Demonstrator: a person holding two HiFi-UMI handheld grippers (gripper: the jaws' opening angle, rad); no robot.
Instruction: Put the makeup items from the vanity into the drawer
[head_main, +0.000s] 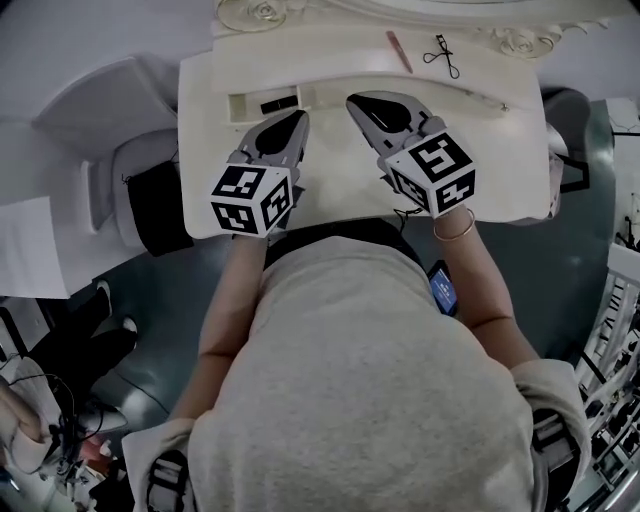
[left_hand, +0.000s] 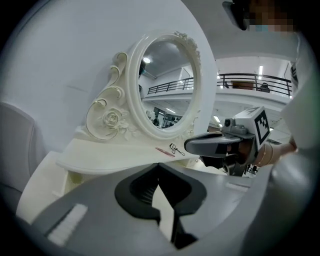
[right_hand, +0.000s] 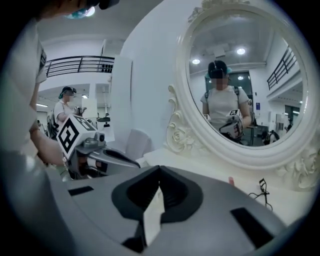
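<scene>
The white vanity, the largest thing here, spreads ahead of both claws, its bare tabletop (head_main: 330, 170) lying under and between them. Its oval mirror (left_hand: 167, 80) in a carved cream frame rises beyond the claw tips, upright at the back. The left claw (head_main: 299, 116) and the right claw (head_main: 352, 100) hover side by side over the tabletop, close to each other but apart, both pointing toward the mirror. Each one is clenched, its tips pressed together with nothing between them. Just past the left claw's tip, and a little to its left, a shallow drawer (head_main: 245, 104) stands open below the raised back shelf. On that shelf, ahead of the right claw and to its right, lies a black eyelash curler (head_main: 441, 55), with a slim pink stick (head_main: 399, 50) just beside it, on the side nearer the claw; neither claw touches either one. A small black item (head_main: 278, 103) lies in the drawer, close ahead of the left claw.
</scene>
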